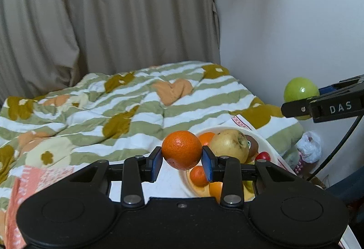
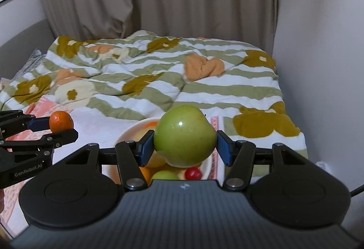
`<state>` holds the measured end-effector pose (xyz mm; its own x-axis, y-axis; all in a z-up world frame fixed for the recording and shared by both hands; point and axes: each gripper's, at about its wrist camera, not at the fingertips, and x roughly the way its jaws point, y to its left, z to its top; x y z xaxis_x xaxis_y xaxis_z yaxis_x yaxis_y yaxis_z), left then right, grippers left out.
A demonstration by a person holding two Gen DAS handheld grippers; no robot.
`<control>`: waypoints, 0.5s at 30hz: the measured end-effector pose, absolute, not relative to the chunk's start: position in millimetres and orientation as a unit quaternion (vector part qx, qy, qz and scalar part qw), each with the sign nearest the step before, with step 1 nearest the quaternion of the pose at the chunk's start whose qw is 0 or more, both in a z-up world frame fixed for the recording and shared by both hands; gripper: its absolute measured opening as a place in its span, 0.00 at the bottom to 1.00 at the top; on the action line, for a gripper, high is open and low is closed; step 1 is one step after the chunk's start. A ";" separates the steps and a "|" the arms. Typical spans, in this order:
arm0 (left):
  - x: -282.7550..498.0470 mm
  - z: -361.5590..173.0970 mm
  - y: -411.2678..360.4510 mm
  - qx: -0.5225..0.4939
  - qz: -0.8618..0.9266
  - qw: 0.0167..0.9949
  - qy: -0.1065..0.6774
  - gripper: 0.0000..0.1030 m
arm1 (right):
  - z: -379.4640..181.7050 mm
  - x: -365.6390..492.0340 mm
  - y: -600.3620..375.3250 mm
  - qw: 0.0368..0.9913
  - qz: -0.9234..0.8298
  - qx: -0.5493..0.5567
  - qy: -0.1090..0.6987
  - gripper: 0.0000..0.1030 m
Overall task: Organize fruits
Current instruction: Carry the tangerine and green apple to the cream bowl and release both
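Observation:
My left gripper (image 1: 182, 159) is shut on an orange mandarin (image 1: 181, 150) and holds it in the air just left of a white fruit bowl (image 1: 268, 146). The bowl holds a yellow pear (image 1: 229, 145), more mandarins (image 1: 198, 176), a kiwi (image 1: 253, 146) and a small red fruit (image 1: 263, 156). My right gripper (image 2: 184, 145) is shut on a green apple (image 2: 184, 136) above the bowl (image 2: 124, 134). The apple (image 1: 300, 91) also shows at the right of the left wrist view, and the mandarin (image 2: 61, 121) at the left of the right wrist view.
The bowl stands on a white and pink cloth (image 2: 91, 122) at the foot of a bed with a green striped flowered quilt (image 2: 159, 80). Beige curtains (image 1: 113, 10) hang behind. A white wall (image 1: 284, 21) and a plastic bag (image 1: 309, 146) lie to the right.

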<state>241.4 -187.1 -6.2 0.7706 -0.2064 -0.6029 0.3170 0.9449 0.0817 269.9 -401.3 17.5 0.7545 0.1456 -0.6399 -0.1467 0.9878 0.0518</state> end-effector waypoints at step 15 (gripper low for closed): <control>329.7 -60.8 -196.8 0.081 -0.172 0.901 0.389 0.40 | -22.9 343.9 -408.1 0.923 0.051 0.022 0.381 0.71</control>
<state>329.7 -196.8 -60.8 0.6374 -0.2469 -0.7299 0.3736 0.9275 0.0125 343.9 -408.1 -22.9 0.7046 0.1112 -0.7008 -0.0771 0.9938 0.0802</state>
